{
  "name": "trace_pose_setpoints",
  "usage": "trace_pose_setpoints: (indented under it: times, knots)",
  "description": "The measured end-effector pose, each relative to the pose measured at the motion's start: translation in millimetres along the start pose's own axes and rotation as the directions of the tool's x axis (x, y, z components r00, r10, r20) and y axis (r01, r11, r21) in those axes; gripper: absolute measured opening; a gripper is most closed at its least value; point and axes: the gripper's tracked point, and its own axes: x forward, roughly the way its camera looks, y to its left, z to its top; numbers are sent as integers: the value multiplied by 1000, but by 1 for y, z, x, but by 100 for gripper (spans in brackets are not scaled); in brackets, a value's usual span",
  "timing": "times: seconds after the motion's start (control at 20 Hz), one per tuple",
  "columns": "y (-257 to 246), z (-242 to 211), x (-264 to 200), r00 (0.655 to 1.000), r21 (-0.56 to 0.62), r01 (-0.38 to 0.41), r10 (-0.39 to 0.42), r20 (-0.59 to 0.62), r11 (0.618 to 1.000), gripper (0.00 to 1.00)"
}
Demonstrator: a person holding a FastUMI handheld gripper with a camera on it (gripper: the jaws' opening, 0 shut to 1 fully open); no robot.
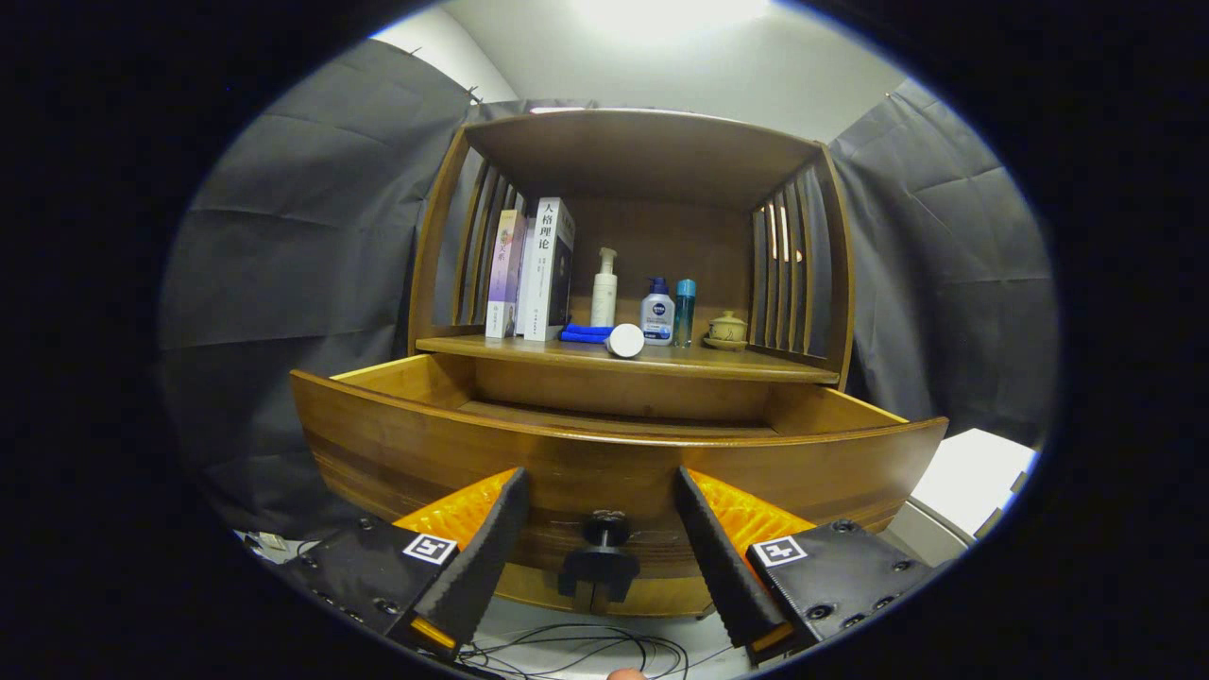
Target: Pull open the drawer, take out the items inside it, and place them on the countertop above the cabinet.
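Observation:
A wooden cabinet has its drawer (604, 453) pulled out toward me; the front panel hides what lies inside. A dark round knob (604, 529) sticks out of the drawer front. My gripper (600, 496) is open, one finger on each side of the knob and neither touching it. Above the drawer runs the countertop (756, 364). On it, a white round container (624, 340) lies on its side near the front edge, beside a blue cloth (586, 333).
Farther back on the countertop stand books (534, 269), a white pump bottle (604, 288), two blue bottles (658, 312) and a small lidded pot (727, 329). Slatted side walls and a top board enclose that space. Cables (576, 647) lie on the floor below the drawer.

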Motion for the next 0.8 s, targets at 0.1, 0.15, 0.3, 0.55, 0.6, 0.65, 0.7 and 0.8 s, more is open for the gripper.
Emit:
trace_pose_setpoints:
  times: [0.1, 0.15, 0.3, 0.55, 0.6, 0.65, 0.7, 0.8]
  knots:
    - [0, 3, 9, 1000, 22, 9, -8, -7, 1000, 98]
    - [0, 4, 13, 1000, 29, 13, -12, -11, 1000, 98]
    - [-1, 11, 27, 1000, 46, 31, -31, -6, 998, 98]
    - [2, 11, 45, 999, 52, 50, -49, -17, 997, 98]
    - [1, 12, 49, 999, 52, 50, -49, -20, 997, 98]
    - [2, 12, 53, 999, 54, 50, -49, -21, 997, 98]
    - [2, 12, 56, 999, 56, 50, -49, -23, 997, 98]
    - [1, 13, 64, 998, 54, 51, -50, -30, 997, 98]
